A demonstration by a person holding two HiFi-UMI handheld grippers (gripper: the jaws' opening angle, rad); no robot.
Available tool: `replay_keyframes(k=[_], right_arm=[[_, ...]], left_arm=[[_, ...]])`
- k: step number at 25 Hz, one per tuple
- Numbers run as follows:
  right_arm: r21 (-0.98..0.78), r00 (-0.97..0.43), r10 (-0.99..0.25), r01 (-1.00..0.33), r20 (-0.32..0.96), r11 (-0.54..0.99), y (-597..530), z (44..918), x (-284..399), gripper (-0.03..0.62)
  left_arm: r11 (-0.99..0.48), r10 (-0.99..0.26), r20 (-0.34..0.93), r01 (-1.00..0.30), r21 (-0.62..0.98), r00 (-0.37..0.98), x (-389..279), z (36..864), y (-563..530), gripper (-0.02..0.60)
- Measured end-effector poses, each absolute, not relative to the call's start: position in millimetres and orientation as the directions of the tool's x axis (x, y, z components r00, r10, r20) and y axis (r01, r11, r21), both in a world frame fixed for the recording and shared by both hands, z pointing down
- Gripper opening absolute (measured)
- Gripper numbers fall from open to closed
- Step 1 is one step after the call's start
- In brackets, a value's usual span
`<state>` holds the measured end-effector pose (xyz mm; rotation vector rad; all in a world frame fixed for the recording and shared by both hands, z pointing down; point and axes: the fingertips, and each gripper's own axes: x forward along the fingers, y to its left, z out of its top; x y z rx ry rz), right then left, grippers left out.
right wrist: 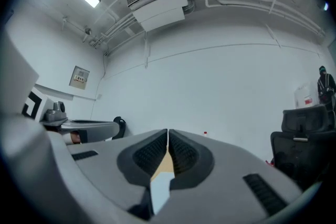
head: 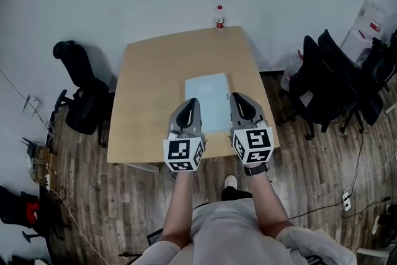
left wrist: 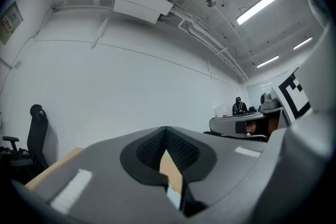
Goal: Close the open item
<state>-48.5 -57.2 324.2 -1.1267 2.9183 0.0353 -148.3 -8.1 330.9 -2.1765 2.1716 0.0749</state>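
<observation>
Table (head: 149,84) bears a red-labelled bottle (head: 219,17), pale item (head: 208,96).

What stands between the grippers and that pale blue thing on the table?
Nothing visible. The left gripper and right gripper hang at the pale blue item; the bottle stands beyond it, at the far edge of the table.

Head view looks steeply down on the table (head: 149,71) from its near edge; both gripper views face level toward the far wall (left wrist: 131,86).
</observation>
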Motion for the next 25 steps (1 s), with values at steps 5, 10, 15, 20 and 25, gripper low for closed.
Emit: replay_keyframes(k=[5, 10, 15, 20, 25], right_arm=[[0.008, -0.782, -0.623, -0.624, -0.016, 0.782, -119.5, 325.2, -63.9, 0.014], [-0.035, -0.809, -0.588, -0.588, 0.015, 0.808, -152.1, 336.9, -74.2, 0.014], [-0.057, -0.82, -0.57, -0.572, 0.044, 0.818, -166.5, 353.9, -76.8, 0.014], [-0.074, -0.796, -0.599, -0.605, 0.089, 0.793, -190.7, 379.4, -64.4, 0.015], [-0.084, -0.753, -0.646, -0.657, 0.127, 0.749, -218.4, 396.6, -58.5, 0.015]], left_arm=[[0.031, -0.996, -0.081, -0.999, -0.032, -0.029, -151.7, 329.5, -64.2, 0.008], [0.04, -0.999, -0.033, -0.998, -0.047, -0.039, -158.9, 337.4, -99.4, 0.008], [0.04, -0.999, -0.001, -0.999, -0.036, -0.04, -161.4, 349.0, -119.5, 0.008], [0.006, -0.999, 0.047, -1.0, -0.013, -0.006, -158.7, 376.8, -146.6, 0.008], [-0.062, -0.996, 0.061, -0.998, -0.02, 0.061, -160.7, 386.4, -179.1, 0.008]])
